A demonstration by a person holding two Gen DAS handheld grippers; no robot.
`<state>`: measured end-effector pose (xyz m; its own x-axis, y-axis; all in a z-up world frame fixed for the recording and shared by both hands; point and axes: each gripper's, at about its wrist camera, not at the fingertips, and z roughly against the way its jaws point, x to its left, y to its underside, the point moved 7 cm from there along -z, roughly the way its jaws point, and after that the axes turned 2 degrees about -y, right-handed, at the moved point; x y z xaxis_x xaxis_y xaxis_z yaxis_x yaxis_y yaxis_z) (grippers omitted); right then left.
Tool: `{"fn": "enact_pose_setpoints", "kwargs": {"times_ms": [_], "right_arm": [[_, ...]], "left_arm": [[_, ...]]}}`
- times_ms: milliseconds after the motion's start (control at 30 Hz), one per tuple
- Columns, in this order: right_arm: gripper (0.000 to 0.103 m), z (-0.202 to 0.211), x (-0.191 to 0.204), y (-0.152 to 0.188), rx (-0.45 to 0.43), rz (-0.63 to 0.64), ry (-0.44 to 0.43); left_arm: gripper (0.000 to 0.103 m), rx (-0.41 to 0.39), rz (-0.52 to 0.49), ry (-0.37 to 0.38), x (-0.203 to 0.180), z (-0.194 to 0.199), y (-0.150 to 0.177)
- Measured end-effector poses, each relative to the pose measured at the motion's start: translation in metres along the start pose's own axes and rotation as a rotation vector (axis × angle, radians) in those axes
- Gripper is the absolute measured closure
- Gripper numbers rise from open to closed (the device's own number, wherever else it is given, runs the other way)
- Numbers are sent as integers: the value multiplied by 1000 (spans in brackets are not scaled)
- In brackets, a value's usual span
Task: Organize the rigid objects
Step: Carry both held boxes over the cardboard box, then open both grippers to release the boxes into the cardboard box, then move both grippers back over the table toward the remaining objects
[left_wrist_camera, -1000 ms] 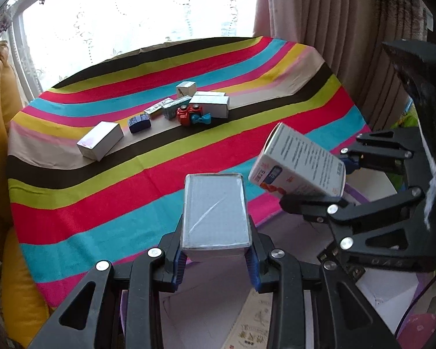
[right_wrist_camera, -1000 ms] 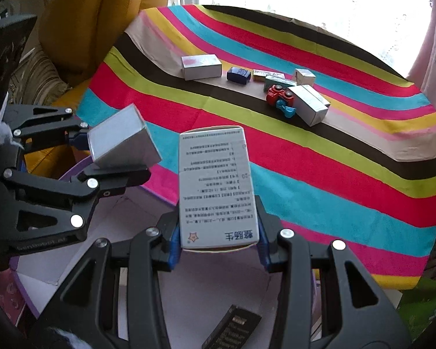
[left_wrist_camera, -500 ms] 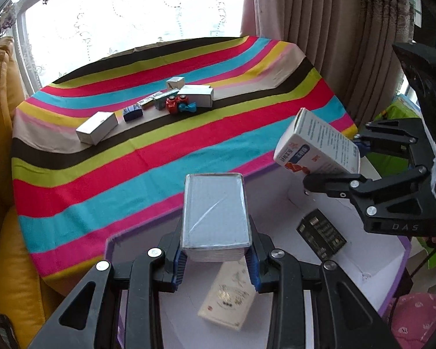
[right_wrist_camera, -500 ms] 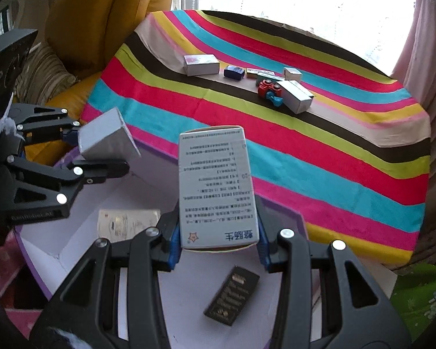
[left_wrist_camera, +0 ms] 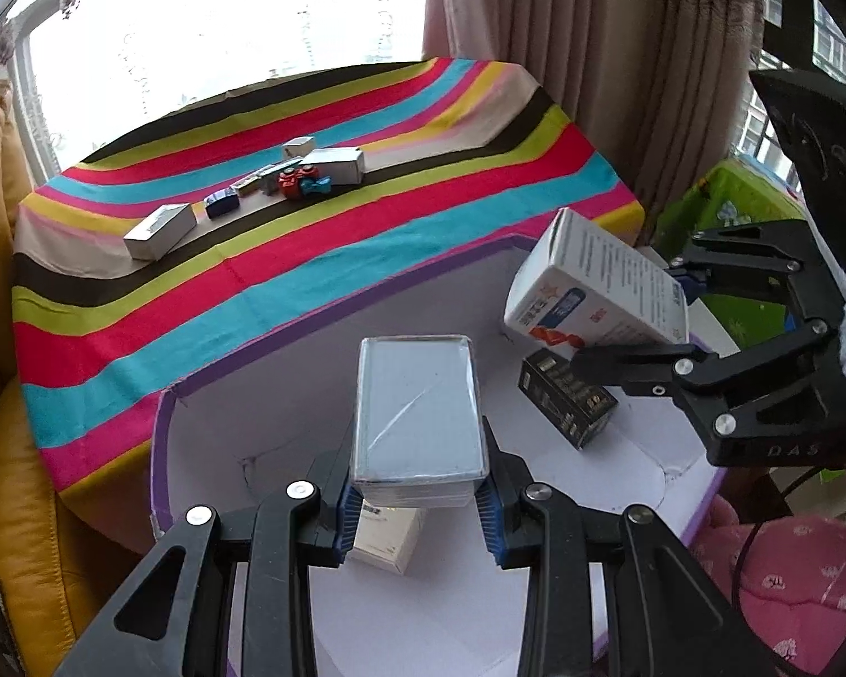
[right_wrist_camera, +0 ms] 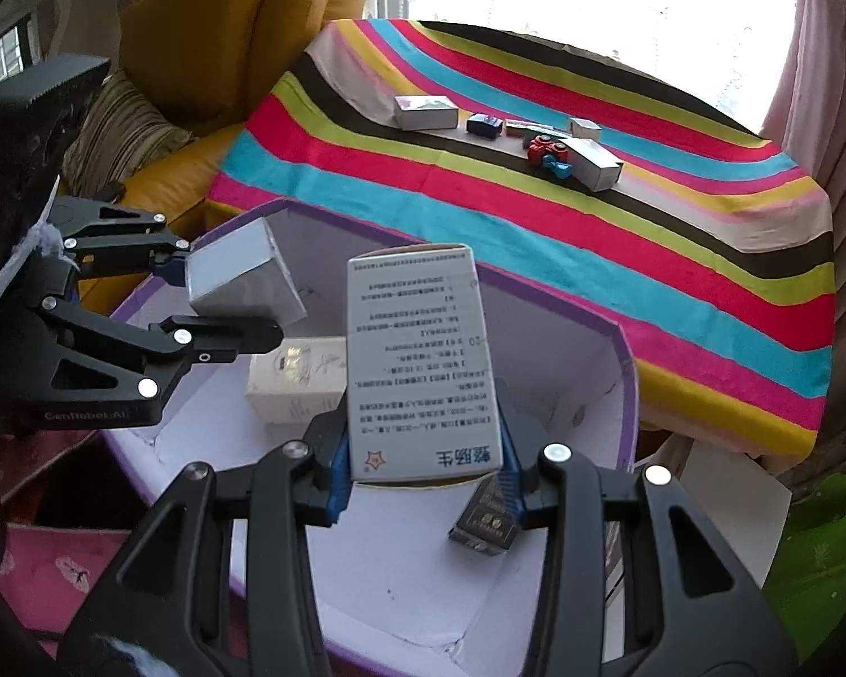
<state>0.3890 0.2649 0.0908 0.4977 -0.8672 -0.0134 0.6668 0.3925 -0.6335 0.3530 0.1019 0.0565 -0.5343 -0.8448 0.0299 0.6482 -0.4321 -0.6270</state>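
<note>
My left gripper [left_wrist_camera: 417, 499] is shut on a silver-grey box [left_wrist_camera: 417, 412], which also shows in the right wrist view [right_wrist_camera: 242, 282]. My right gripper [right_wrist_camera: 423, 485] is shut on a white medicine box with printed text [right_wrist_camera: 420, 361], seen tilted in the left wrist view [left_wrist_camera: 598, 293]. Both boxes hang over a purple-rimmed white bin [left_wrist_camera: 254, 361]. Inside the bin lie a black box [left_wrist_camera: 567, 398] and a cream box [right_wrist_camera: 296, 378].
Beyond the bin is a table with a striped cloth [left_wrist_camera: 310, 237]. On it sit a silver box [left_wrist_camera: 158, 231], a dark blue item [left_wrist_camera: 221, 204], a red and blue toy [left_wrist_camera: 302, 183] and several small boxes. A yellow sofa [right_wrist_camera: 208, 56] stands left, curtains [left_wrist_camera: 592, 56] right.
Both grippers have pulled back from the table with their boxes and now hang over the open bin. The bin's inside and its two boxes have come into full view.
</note>
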Motion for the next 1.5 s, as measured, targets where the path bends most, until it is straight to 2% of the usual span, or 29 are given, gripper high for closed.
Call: {"fn": "enact_pose_setpoints", "kwargs": {"times_ms": [433, 800, 867, 900, 933, 1000, 1200, 1500], "right_arm": [[58, -5, 7, 31, 44, -31, -45], [57, -8, 14, 38, 61, -17, -66], [49, -8, 18, 38, 61, -6, -69], [41, -8, 18, 37, 57, -9, -66], [41, -7, 18, 36, 51, -13, -74], [41, -5, 19, 36, 48, -7, -76], [39, -8, 16, 38, 56, -23, -67], [37, -13, 16, 40, 68, -41, -70]], "left_arm": [[67, 40, -29, 21, -11, -7, 21], [67, 60, -49, 16, -14, -11, 28], [63, 62, -49, 9, -14, -11, 28], [56, 61, -48, 9, -13, -11, 28], [50, 59, -48, 9, -13, -10, 28], [45, 51, -47, 7, -12, -8, 28], [38, 57, -43, -7, -12, -9, 29], [36, 68, -20, -12, -6, -13, 32]]}}
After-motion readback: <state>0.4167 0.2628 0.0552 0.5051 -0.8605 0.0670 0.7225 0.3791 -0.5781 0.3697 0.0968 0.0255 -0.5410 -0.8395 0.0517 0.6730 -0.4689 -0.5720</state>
